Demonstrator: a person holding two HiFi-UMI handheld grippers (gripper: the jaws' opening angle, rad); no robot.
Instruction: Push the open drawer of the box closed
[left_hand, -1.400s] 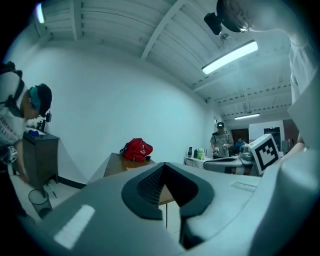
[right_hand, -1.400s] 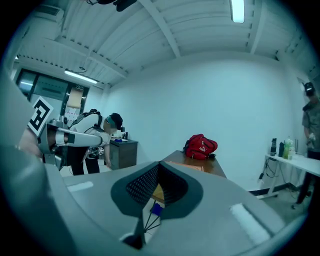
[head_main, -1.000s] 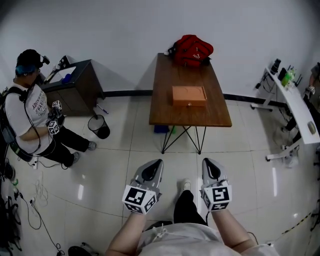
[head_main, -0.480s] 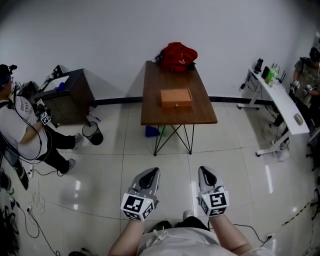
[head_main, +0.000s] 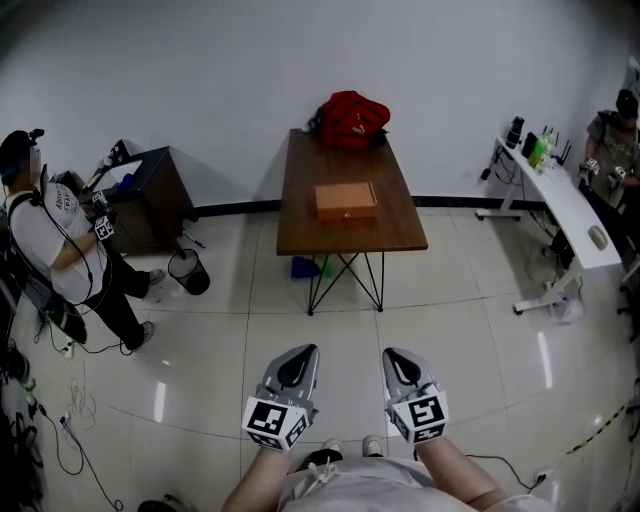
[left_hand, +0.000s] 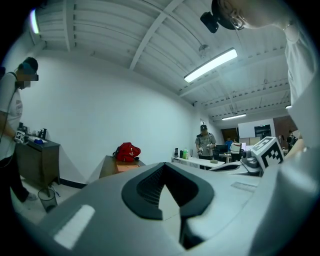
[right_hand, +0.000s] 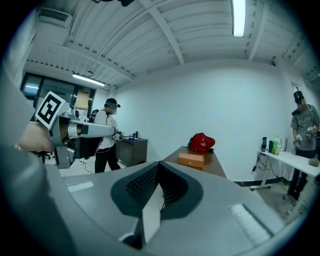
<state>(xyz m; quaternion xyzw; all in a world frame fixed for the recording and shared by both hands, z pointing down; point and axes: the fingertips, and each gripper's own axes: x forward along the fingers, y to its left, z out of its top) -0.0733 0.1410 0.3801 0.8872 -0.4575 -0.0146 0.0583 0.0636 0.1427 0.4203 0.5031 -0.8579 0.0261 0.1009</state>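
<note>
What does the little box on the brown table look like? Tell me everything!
The box is flat and rectangular, light orange-brown, and looks like wood. It lies flat near the middle of the dark wooden table, with one long side facing the person. Only the table touches it; the red bag sits apart behind it, at the wall end. It is far away, so whether its drawer sticks out is too small to tell.

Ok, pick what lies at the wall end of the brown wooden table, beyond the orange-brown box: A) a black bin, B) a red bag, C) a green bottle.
B: the red fabric bag lies on the brown wooden table, beyond the flat orange-brown wooden box.
</note>
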